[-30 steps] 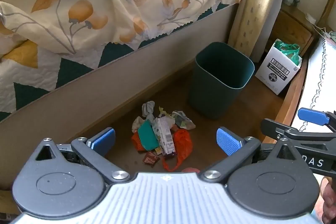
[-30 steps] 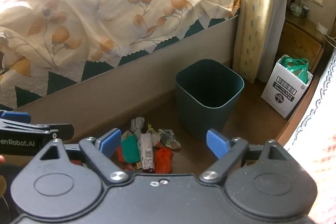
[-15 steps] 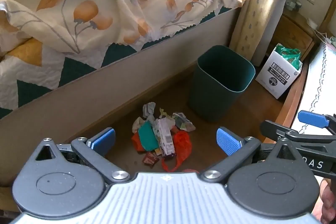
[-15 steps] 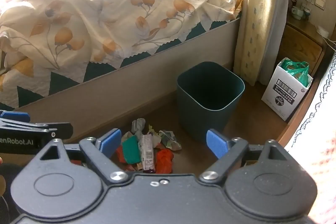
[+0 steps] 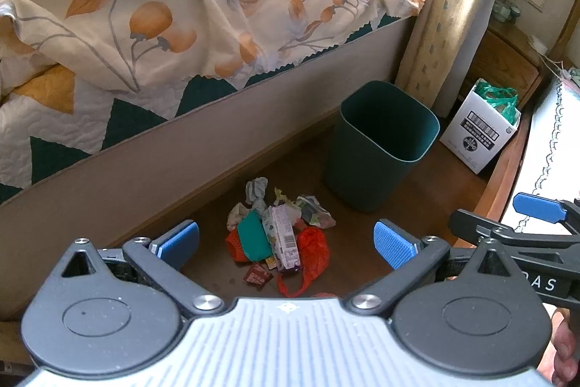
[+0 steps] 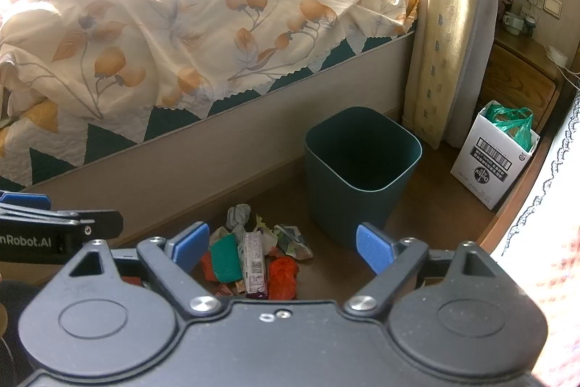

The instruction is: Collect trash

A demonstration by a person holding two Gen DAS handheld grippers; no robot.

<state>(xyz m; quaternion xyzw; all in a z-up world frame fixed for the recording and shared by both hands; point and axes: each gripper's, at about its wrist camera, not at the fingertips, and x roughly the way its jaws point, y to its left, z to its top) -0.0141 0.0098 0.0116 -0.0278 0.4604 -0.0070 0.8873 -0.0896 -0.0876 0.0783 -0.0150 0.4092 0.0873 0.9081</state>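
Note:
A pile of trash (image 5: 279, 236) lies on the brown floor beside the bed: crumpled paper, a green wrapper, a white snack packet, red net bags. It also shows in the right wrist view (image 6: 253, 256). A dark green bin (image 5: 380, 147) stands upright and empty just right of the pile, also seen in the right wrist view (image 6: 359, 169). My left gripper (image 5: 286, 243) is open and empty, held well above the pile. My right gripper (image 6: 282, 247) is open and empty, also above the pile. Each gripper shows at the edge of the other's view.
The bed side board (image 5: 163, 165) with a flowered quilt runs along the left. A curtain (image 5: 446, 9) hangs behind the bin. A white carton with a green bag (image 5: 482, 129) stands at the right by a wooden cabinet (image 6: 518, 78). A lace-edged cloth (image 5: 547, 147) hangs at far right.
Both grippers have drawn back and up a little, so the bin and trash look slightly smaller. Both stay open.

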